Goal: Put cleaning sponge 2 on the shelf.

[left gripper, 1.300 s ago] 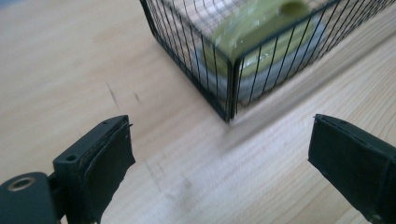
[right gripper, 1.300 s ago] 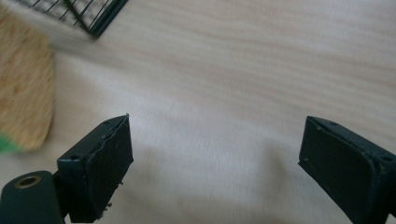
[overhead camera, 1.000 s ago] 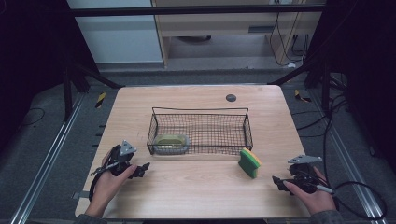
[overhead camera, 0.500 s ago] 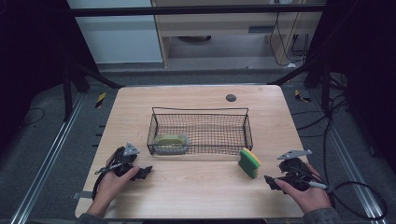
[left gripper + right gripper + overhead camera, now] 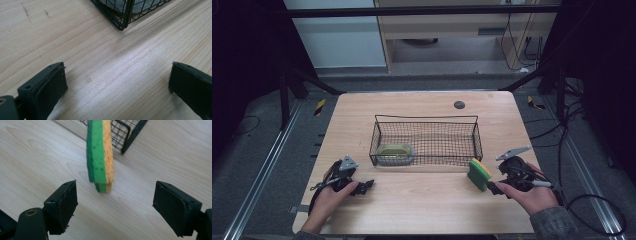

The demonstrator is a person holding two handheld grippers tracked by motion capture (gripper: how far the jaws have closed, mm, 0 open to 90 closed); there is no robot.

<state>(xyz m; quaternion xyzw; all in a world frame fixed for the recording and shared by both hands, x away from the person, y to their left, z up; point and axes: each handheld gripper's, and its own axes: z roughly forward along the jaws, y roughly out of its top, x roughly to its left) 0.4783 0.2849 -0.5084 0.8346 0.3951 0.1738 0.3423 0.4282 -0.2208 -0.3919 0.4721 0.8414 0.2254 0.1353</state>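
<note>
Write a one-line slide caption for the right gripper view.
Open right gripper faces a green-and-yellow sponge standing on edge on the wooden table, beside the wire basket's corner.

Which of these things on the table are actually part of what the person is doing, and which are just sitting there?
In the job: sponge, standing on edge; right gripper, open, facing it; wire basket, likely its destination.

Lying about: grey dish in the basket; dark round spot on the table; left gripper, open, idle.

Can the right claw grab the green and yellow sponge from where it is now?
Probably yes. The right claw is open and points at the sponge, which stands on edge just ahead on bare table, outside the wire basket. Nothing is between them.
</note>
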